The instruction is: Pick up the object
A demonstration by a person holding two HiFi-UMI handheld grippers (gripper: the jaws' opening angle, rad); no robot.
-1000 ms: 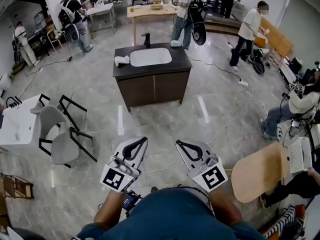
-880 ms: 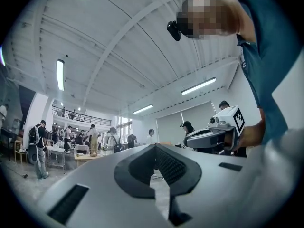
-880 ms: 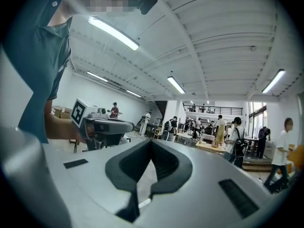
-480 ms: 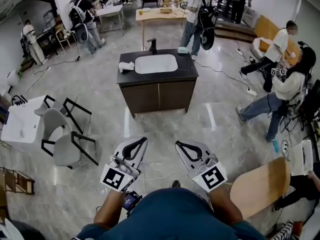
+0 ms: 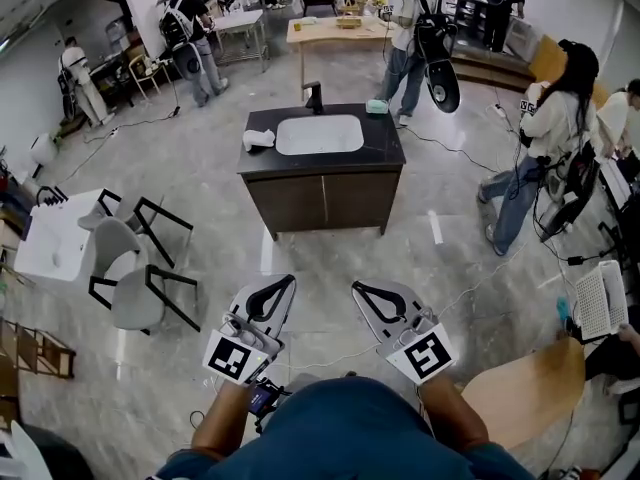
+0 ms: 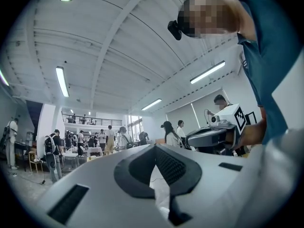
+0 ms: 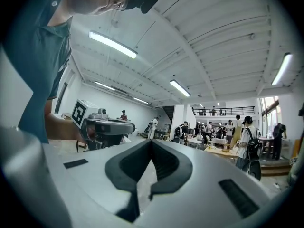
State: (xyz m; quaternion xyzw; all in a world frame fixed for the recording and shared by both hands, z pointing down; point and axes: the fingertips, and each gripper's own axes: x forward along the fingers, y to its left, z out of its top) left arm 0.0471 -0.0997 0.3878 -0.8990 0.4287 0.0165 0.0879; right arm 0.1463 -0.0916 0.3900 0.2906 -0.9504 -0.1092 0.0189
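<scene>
Both grippers are held low in front of the person, side by side, far from the dark sink cabinet (image 5: 322, 183). On its top lie a white crumpled cloth (image 5: 257, 139) and a small teal object (image 5: 376, 106), beside a black faucet (image 5: 315, 96). My left gripper (image 5: 287, 279) is shut with nothing between its jaws. My right gripper (image 5: 357, 287) is likewise shut and empty. The left gripper view looks up past its own closed left gripper (image 6: 154, 147) to the right gripper (image 6: 214, 135). The right gripper view shows its shut right gripper (image 7: 151, 141) and the left gripper (image 7: 107, 126).
Grey chairs (image 5: 128, 273) and a white table (image 5: 48, 250) stand at the left. A wooden seat (image 5: 525, 393) and a laptop (image 5: 600, 303) are at the right. Cables (image 5: 470, 283) cross the marble floor. Several people stand beyond and to the right of the cabinet.
The head view has drifted, so the cabinet sits lower and more to the right. A long-haired person has walked in at the right. Both grippers keep their place and stay shut.
</scene>
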